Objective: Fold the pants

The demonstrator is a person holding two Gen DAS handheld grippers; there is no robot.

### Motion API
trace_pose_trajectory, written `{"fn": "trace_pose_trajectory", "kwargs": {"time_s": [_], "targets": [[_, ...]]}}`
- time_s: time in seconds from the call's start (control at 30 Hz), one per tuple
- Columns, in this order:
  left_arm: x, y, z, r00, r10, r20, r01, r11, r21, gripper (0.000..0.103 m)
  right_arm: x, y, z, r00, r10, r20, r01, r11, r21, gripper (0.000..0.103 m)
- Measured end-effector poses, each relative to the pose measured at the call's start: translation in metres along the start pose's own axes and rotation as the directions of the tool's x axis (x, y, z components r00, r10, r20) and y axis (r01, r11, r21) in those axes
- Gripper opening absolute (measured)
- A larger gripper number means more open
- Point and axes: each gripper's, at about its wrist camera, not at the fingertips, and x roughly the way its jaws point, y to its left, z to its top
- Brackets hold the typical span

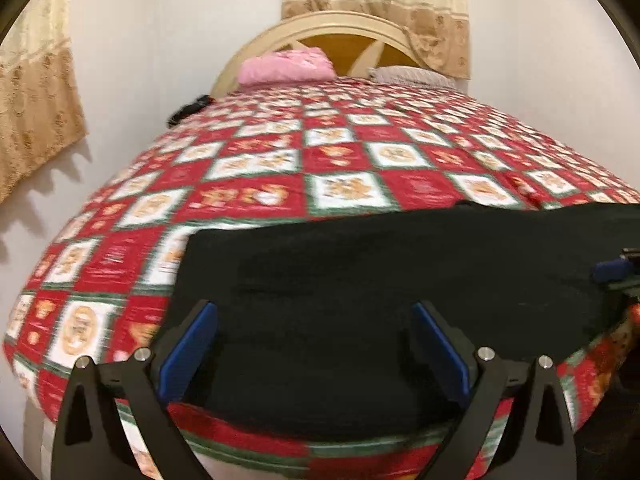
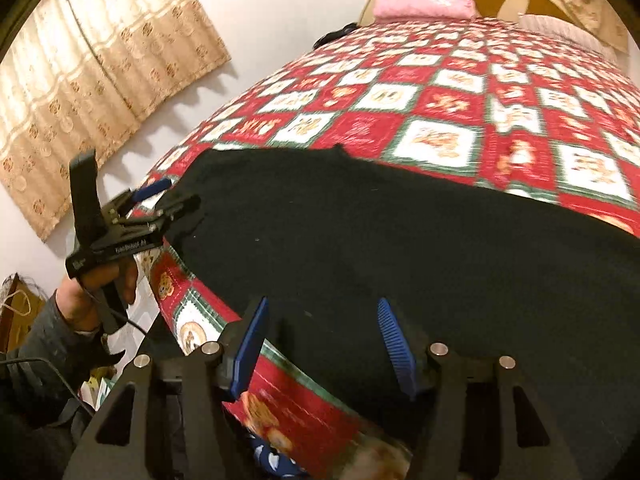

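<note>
Black pants [image 1: 380,280] lie flat across the near end of a bed with a red, white and green checked quilt [image 1: 280,152]. My left gripper [image 1: 314,312] is open above the pants' near left part, holding nothing. My right gripper [image 2: 322,304] is open above the pants [image 2: 400,240] near the quilt's [image 2: 440,92] front edge, holding nothing. The left gripper also shows in the right wrist view [image 2: 166,196] at the pants' left end, held by a hand. The right gripper's blue tip shows at the right edge of the left wrist view [image 1: 616,268].
A pink pillow [image 1: 286,66] and a grey pillow [image 1: 412,74] lie at the cream headboard [image 1: 320,28]. A dark object [image 1: 188,110] sits on the bed's far left edge. Beige curtains [image 2: 92,80] hang on the white wall at left.
</note>
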Motion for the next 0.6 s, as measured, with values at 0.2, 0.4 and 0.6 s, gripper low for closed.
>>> {"fn": "trace_pose_trajectory", "kwargs": {"time_s": [0.2, 0.4, 0.6], "targets": [[-0.007, -0.047, 0.008, 0.998, -0.068, -0.001, 0.068, 0.995, 0.074, 0.1, -0.05, -0.037, -0.016, 0.992, -0.088, 0.087, 0.08, 0.992, 0.096, 0.058], [-0.013, -0.089, 0.019, 0.991, -0.135, 0.021, 0.131, 0.981, 0.144, 0.1, -0.139, -0.1, -0.043, 0.939, -0.265, 0.218, 0.212, 0.947, 0.241, 0.058], [-0.005, -0.118, 0.016, 0.986, -0.169, -0.008, 0.168, 0.969, 0.179, 0.1, -0.243, -0.185, -0.077, 0.801, -0.542, 0.256, 0.395, 0.798, 0.455, 0.058]]}}
